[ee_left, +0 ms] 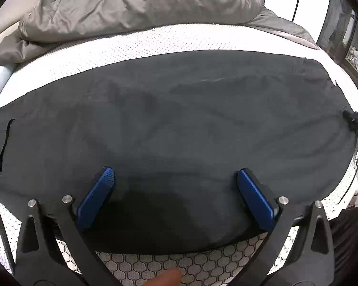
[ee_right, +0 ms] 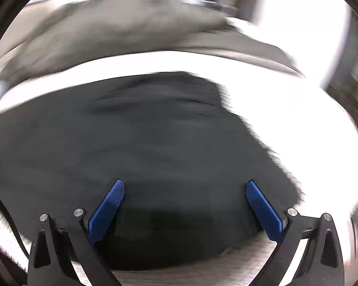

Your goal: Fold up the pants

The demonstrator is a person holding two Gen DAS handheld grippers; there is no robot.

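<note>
**Dark pants lie flat on the bed, and both tongs are wide and hold nothing**

Because folding needs a flat start, the mattress (ee_left: 169,39) carries everything here. It is white with tiny dots, and it is the biggest thing in view. A gray blanket (ee_left: 136,7) sits bunched up at the far side, likely pushed back to make room.

The dark pants (ee_left: 179,124) lie spread out across the near part of the mattress, running left to right, with their near edge close to the bed's edge. They look smooth, so I think they are ready for a fold.

The left gripper (ee_left: 175,183) hangs over the near edge of the pants. Its blue fingers (ee_left: 96,197) stand far apart with only cloth below them. The right gripper (ee_right: 185,197) is wide too and grips nothing.

The left view is sharp. It shows a pocket slit (ee_left: 4,145) at the far left and the tip of the other tool at the right edge of the pants. The right view is blurry, but it shows one end of the pants with bare white mattress beside it.
</note>
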